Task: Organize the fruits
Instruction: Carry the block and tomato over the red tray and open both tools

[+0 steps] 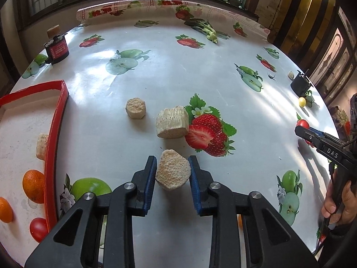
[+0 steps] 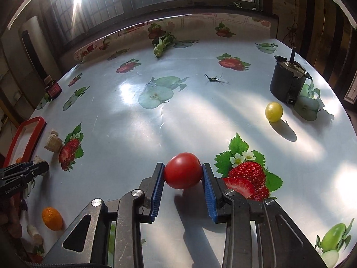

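A: Start big. What's the layout?

B: A round table under a glossy white cloth printed with strawberries and apples [image 1: 156,71]. At its near left sits a shallow red-rimmed tray [image 1: 50,147], holding two small oranges [image 1: 33,186], a red tomato and a pale chunk. A black pot [image 2: 286,84] stands at the far right.

A: And the loose fruit?

B: A small yellow round fruit [image 2: 273,111] lies near that pot, well apart from the tray. Another orange [image 2: 52,218] sits on the cloth at near left.

A: The claws?

B: The right gripper [image 2: 183,176] has its blue pads pressed on either side of a smooth red tomato [image 2: 183,170], narrowed down around it. The left gripper [image 1: 173,174] is squeezed in on a pale, rough-cut faceted chunk [image 1: 173,174]; two similar chunks [image 1: 171,124] lie just beyond. Whether either piece is off the cloth yet, I can't quite say.

A: Risks?

B: The tomato is round and slick, so it could roll out of the flat pads if the wrist tilts on the way left. The chunk looks crumbly, and its angled faces may twist in the grip. Both hands heading for one tray could also collide.
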### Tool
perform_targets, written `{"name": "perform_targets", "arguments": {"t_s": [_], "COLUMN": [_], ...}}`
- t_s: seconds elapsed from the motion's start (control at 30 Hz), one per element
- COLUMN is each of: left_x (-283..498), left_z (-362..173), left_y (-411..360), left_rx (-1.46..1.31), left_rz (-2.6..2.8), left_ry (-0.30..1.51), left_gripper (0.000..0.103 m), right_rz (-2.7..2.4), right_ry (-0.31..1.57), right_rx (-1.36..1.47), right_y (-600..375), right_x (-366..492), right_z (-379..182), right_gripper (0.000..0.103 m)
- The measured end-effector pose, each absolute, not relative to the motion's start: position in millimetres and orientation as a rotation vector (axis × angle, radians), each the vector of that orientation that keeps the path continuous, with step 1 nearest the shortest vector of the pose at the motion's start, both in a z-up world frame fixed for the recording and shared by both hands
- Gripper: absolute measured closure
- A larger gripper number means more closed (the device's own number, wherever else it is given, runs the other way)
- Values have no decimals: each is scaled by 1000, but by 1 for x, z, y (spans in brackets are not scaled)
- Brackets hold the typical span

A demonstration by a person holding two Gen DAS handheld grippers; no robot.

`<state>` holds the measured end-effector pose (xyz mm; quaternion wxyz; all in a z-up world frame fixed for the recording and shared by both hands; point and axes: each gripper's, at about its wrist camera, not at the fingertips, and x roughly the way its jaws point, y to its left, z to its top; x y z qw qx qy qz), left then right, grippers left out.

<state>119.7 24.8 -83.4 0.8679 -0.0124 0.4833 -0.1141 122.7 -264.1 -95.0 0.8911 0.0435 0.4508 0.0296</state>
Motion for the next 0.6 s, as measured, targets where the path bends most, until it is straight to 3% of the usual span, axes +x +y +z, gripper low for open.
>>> {"name": "perform_targets", "arguments": {"t_s": [0.6], "left_x": [85], "left_z": [-55], "left_y": [62], "left_rx": [-50], "left_rz": [-180], "left_ry": [939], "left_gripper": [77], "right_rz": [292], "right_ry": [915], "right_rx": [47], "right_y": [-169], "right_x": [99], "right_z": [-72], "right_gripper": [69]}}
